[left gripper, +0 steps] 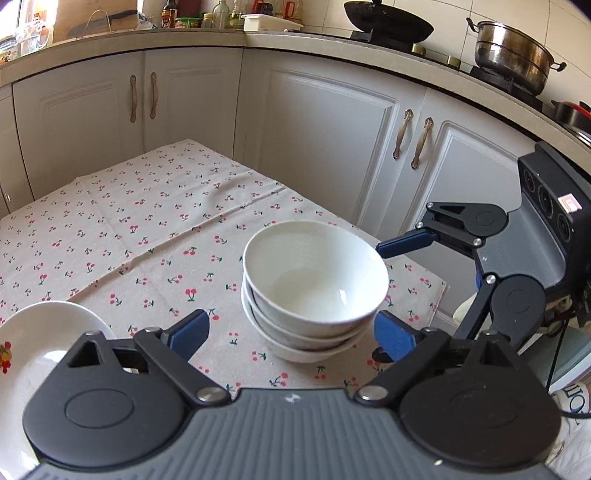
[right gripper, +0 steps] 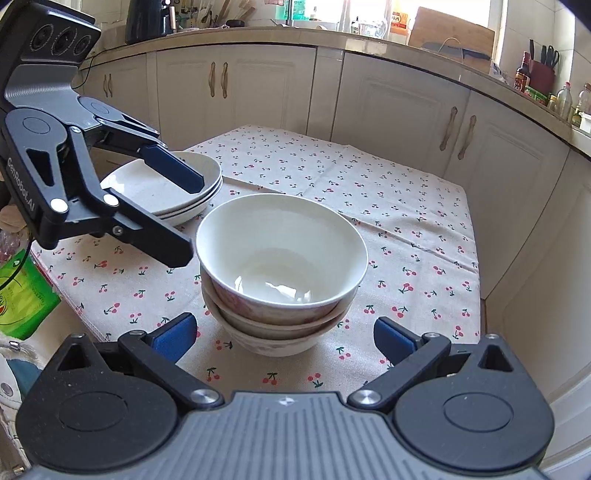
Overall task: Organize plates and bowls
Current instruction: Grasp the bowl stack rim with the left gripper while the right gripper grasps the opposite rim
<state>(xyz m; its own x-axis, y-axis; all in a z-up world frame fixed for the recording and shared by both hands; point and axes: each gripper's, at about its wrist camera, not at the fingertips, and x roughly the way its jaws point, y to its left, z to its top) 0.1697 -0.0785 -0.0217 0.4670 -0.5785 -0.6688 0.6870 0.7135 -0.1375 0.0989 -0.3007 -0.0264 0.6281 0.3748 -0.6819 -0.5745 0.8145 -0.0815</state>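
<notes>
A bench (left gripper: 122, 229) covered with a beige cloth printed with red cherries is seen in a kitchen, set in the corner of an L-shaped run of white cupboards (left gripper: 321, 125) with bronze handles. On the worktop above, a black wok (left gripper: 388, 22) and a steel pot (left gripper: 513, 55) are seen on a hob, with bottles and jars (left gripper: 192, 18) along the sunlit window side.

Three white bowls (left gripper: 314, 284) are stacked one inside another near the bench's right edge, as seen in the left wrist view. Three shallow white plates (right gripper: 173, 188) are stacked farther off, well apart from the bowls; a fruit print shows on the top plate in the left wrist view.

The left gripper (left gripper: 291, 334) is held tilted downward at the near side of the bowl stack, its blue-padded fingers (left gripper: 190, 332) spread apart; one pad lies just beside the stack's lower rim, and contact cannot be told. Nothing is gripped. In the right wrist view, the same gripper reaches in from the left, one finger over the plates and the other beside the top bowl's rim.

The right gripper (right gripper: 284, 338) is likewise angled downward, its fingers (right gripper: 173, 338) opened wide on either side of the bowl stack without touching it.
</notes>
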